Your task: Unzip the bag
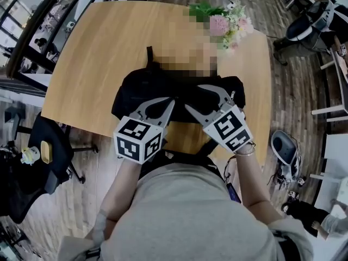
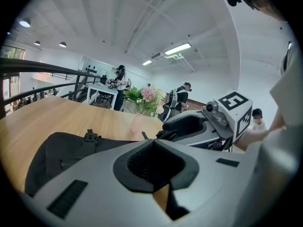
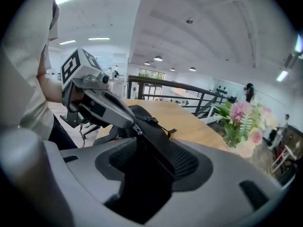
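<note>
Surroundings: rounded light-wood table (image 1: 109, 48) on dark plank floor (image 1: 296, 86). Bunch of pink and green flowers (image 1: 225, 22) at the table's far right, well apart from the work. Black office chair (image 1: 46, 154) beside the near-left corner. Dark metal railing (image 1: 32, 34) along the left.

Obstruction: the two tools crowd each other over the bag's middle, and each fills part of the other's gripper view.

Task item: black soft fabric bag (image 1: 133, 91), lying flat at the near edge of the table, directly before the person. Narrow black strap (image 1: 148, 56) runs from it toward the table's middle.

Left gripper (image 1: 172, 102): forearm reaches forward from the grey-shirted torso (image 1: 190, 211). Tool is nearly level with the tip dipped slightly. Jaws are pressed together, tip at the bag's upper edge near its middle. What it pinches, if anything, is too small to tell.

Right gripper (image 1: 192, 96): forearm comes in from the right, tool angled inward and downward toward the left one, the tips just beside each other. Jaws are spread wide. A ridge of black bag fabric lies in the gap with the pads clear of it, and nothing is gripped.
</note>
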Demonstrator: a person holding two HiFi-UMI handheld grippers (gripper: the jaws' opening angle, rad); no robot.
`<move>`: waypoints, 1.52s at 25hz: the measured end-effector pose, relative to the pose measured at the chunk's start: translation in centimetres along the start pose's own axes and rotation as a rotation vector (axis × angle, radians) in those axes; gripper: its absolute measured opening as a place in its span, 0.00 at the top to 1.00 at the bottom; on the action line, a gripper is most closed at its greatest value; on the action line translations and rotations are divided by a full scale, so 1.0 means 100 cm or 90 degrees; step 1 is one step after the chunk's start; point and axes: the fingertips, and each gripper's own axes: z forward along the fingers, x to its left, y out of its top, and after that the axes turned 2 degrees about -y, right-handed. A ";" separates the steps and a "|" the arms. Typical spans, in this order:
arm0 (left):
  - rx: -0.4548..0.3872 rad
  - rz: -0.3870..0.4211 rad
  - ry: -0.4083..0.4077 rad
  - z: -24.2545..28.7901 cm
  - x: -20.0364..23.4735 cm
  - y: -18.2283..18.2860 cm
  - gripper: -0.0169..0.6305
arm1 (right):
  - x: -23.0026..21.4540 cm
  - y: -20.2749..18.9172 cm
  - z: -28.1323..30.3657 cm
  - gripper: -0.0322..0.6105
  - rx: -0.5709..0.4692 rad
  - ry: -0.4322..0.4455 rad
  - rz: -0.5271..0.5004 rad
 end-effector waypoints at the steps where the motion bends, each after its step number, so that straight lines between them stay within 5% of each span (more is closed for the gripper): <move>1: -0.001 -0.001 0.001 0.000 0.000 0.000 0.94 | 0.003 0.001 0.004 0.60 0.007 0.012 -0.015; 6: -0.008 -0.004 0.006 -0.002 0.000 0.000 0.94 | 0.009 -0.001 0.019 0.63 0.048 0.032 -0.096; 13: -0.019 -0.009 0.020 -0.002 0.005 0.001 0.94 | 0.017 -0.007 0.024 0.89 0.064 0.043 -0.122; 38: -0.043 -0.050 0.129 -0.057 0.074 -0.004 0.94 | 0.006 -0.013 0.020 0.90 0.068 -0.023 -0.050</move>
